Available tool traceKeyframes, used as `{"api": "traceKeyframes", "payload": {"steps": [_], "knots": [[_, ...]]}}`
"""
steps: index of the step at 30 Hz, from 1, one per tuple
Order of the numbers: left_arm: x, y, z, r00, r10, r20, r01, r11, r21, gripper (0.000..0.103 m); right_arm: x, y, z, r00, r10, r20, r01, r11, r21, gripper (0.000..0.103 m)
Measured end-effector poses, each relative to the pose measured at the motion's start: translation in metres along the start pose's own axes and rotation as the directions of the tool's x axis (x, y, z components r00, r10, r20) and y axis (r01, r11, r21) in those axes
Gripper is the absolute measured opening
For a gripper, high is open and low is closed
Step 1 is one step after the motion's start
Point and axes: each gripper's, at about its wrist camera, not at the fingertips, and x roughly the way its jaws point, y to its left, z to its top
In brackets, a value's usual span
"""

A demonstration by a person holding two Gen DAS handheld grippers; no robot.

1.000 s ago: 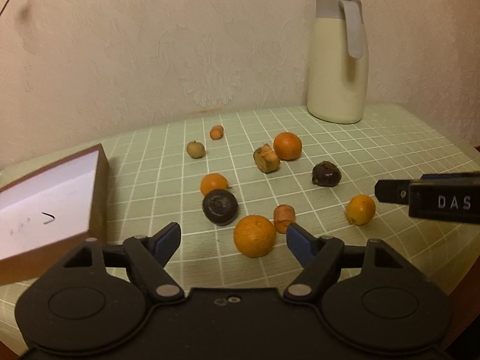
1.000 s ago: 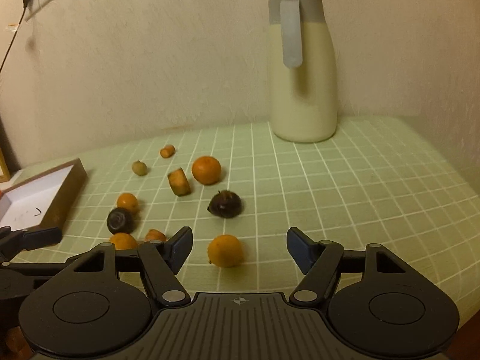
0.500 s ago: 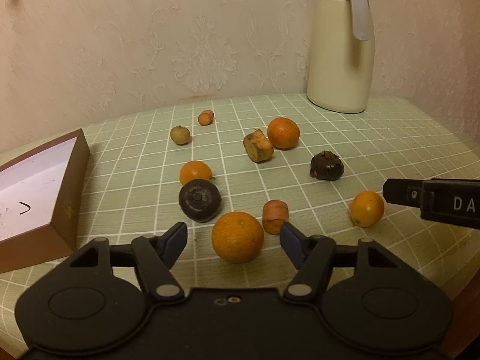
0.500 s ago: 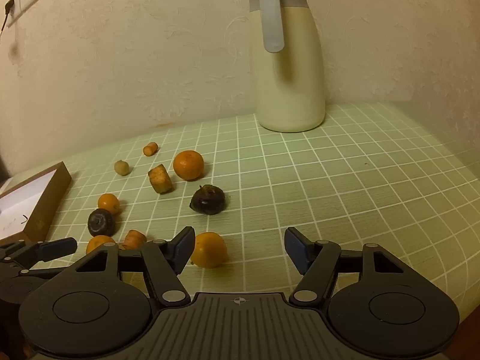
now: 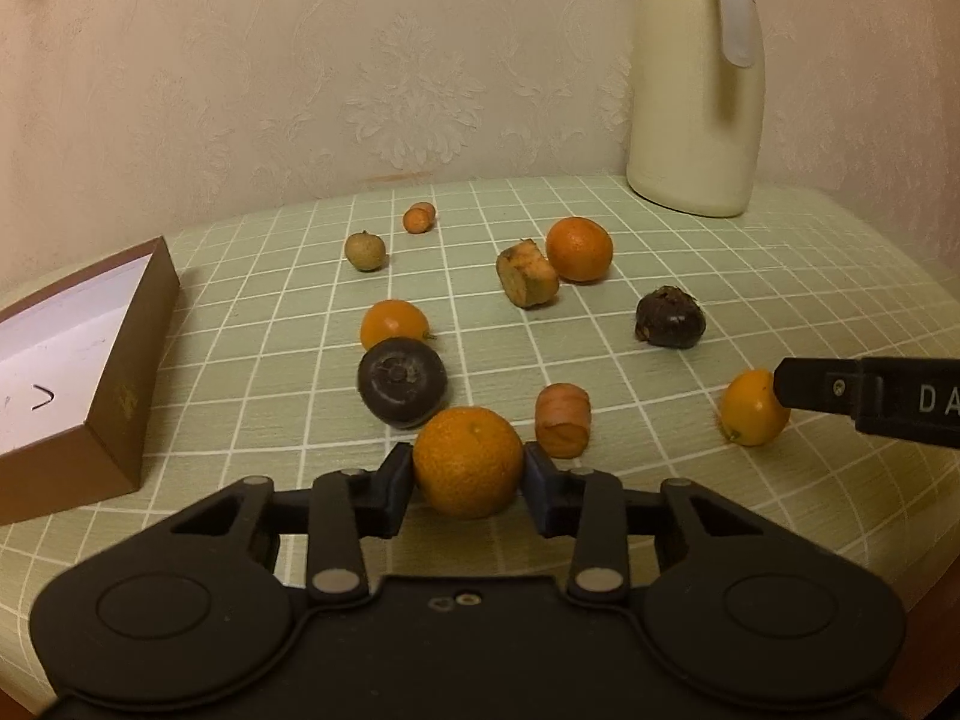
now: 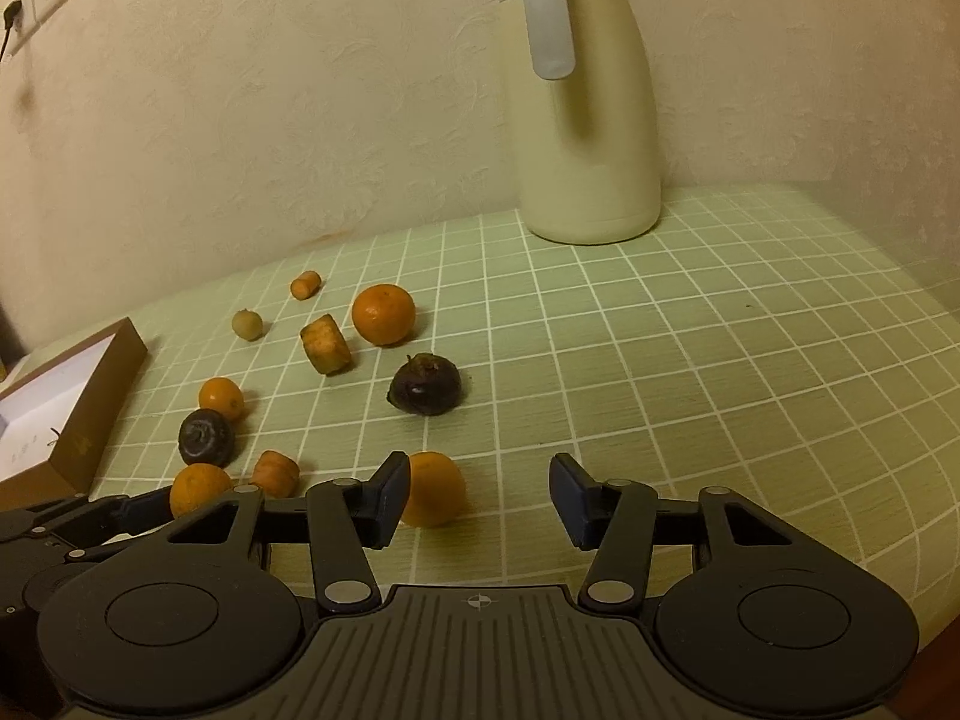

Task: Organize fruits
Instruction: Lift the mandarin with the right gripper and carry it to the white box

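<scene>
A large orange (image 5: 468,462) sits on the green checked tablecloth (image 5: 660,252) between the pads of my left gripper (image 5: 468,477). Its jaws are closing and both pads touch the fruit's sides. The same orange (image 6: 198,495) shows at the lower left of the right wrist view. My right gripper (image 6: 480,495) straddles a small orange (image 6: 433,489), jaws closing. That fruit lies against the left finger (image 6: 390,495), and the right pad stands apart from it. The right gripper's finger (image 5: 804,387) touches this small orange (image 5: 753,408) in the left wrist view.
Several fruits and pieces lie scattered: two dark round ones (image 5: 402,381) (image 5: 669,318), a carrot piece (image 5: 561,420), another orange (image 5: 579,249), a brown chunk (image 5: 527,273). A brown box with a white inside (image 5: 138,360) stands at the left. A cream thermos jug (image 5: 696,120) stands by the wall.
My left gripper came down and forward around the large orange and its jaws closed onto it. The right jaws narrowed, and the small orange now lies by the left finger.
</scene>
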Motion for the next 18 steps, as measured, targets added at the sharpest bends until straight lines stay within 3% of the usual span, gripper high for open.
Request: {"api": "traceKeyframes", "payload": {"steps": [12,15,18], "knots": [[-0.01,0.036,-0.009,0.996,0.088,-0.012,-0.089,0.995,-0.054,0.028,0.011,0.011,-0.003,1.0,0.009,-0.023,-0.009,1.0,-0.017,0.052],[-0.011,0.04,-0.01,0.996,0.093,-0.013,-0.093,0.994,-0.051,0.029,0.016,0.017,-0.003,1.0,0.001,-0.028,-0.002,1.0,-0.03,0.043],[-0.012,0.041,-0.011,0.995,0.095,-0.01,-0.096,0.995,-0.042,0.03,0.022,0.02,-0.003,0.999,0.003,-0.037,-0.004,1.0,-0.029,0.042]]}}
